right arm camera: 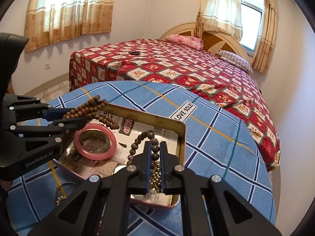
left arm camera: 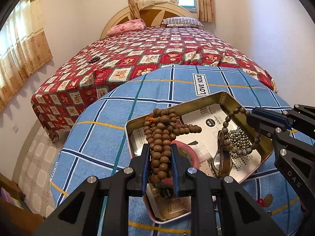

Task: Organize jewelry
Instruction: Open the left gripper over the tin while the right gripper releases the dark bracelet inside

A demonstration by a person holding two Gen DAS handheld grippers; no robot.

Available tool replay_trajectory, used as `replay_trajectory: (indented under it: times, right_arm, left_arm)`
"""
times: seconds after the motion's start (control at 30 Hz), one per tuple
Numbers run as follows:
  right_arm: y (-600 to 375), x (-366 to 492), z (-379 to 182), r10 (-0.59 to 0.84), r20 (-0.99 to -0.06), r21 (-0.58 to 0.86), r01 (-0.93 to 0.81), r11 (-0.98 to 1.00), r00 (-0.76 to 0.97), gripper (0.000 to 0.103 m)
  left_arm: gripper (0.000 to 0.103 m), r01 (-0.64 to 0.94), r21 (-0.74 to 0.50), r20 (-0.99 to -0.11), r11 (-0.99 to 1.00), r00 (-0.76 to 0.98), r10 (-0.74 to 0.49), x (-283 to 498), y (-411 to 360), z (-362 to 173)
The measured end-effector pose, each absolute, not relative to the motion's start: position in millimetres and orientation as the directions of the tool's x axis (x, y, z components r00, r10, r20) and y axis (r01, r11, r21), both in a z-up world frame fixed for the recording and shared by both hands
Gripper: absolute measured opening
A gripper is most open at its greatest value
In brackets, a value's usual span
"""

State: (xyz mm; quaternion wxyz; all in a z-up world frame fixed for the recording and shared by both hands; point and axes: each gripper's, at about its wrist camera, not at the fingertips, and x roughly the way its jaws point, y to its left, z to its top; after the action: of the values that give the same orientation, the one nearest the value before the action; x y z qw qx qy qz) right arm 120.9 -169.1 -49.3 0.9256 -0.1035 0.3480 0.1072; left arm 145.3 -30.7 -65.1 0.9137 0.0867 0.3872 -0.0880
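Gripping a bunched strand of brown wooden prayer beads [left arm camera: 160, 147], the left tongs [left arm camera: 159, 147] stand narrow, their blue pads pressed on both sides of the bundle, which spills forward over the near left rim of a shallow rectangular metal tin [left arm camera: 229, 99]. The right tongs [right arm camera: 155, 147] are almost shut on a second, thinner strand of grey-brown beads [right arm camera: 140, 137], whose loop arches up and trails down into the tin. In the left wrist view that thinner strand runs from the right tongs [left arm camera: 248, 116] in an arc over the tin's right half. The tin sits on a round table [left arm camera: 110, 129] covered with a blue plaid cloth bearing a "LOVE SOLE" label [left arm camera: 201, 84]. Inside the tin, on a printed paper lining, lie a pink bangle [right arm camera: 95, 141] with a greenish bangle nested inside it, a pile of small silver-coloured metal beads [left arm camera: 239, 138], and a wristwatch with a brown leather strap [left arm camera: 221, 155]. On the cloth left of the tin, seen from the right wrist, lie a thin ring and a few small pearly beads [right arm camera: 61, 197]. Behind the table stands a bed with a red patterned cover [left arm camera: 149, 45]; a small dark bracelet [left arm camera: 94, 60] rests on it.
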Motion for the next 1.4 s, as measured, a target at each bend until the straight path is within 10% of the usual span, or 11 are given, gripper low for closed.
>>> replay_trajectory:
  times: [0.57, 0.77, 1.4]
  right_arm:
    - [-170, 130, -59, 0.123, -0.683, -0.110, -0.269, 0.957, 0.720, 0.011]
    - [-175, 130, -62, 0.116, -0.686, -0.098, -0.249, 0.963, 0.718, 0.025]
    - [-187, 107, -56, 0.101, -0.676, -0.090, -0.217, 0.972, 0.730, 0.047]
  left_arm:
    - [0.022, 0.236, 0.099, -0.739, 0.967, 0.669, -0.087, 151, -34, -74]
    - [0.067, 0.210, 0.124, -0.709, 0.970, 0.703, -0.061, 145, -35, -68]
    - [0.067, 0.148, 0.122, -0.688, 0.981, 0.725, -0.024, 115, -10, -61]
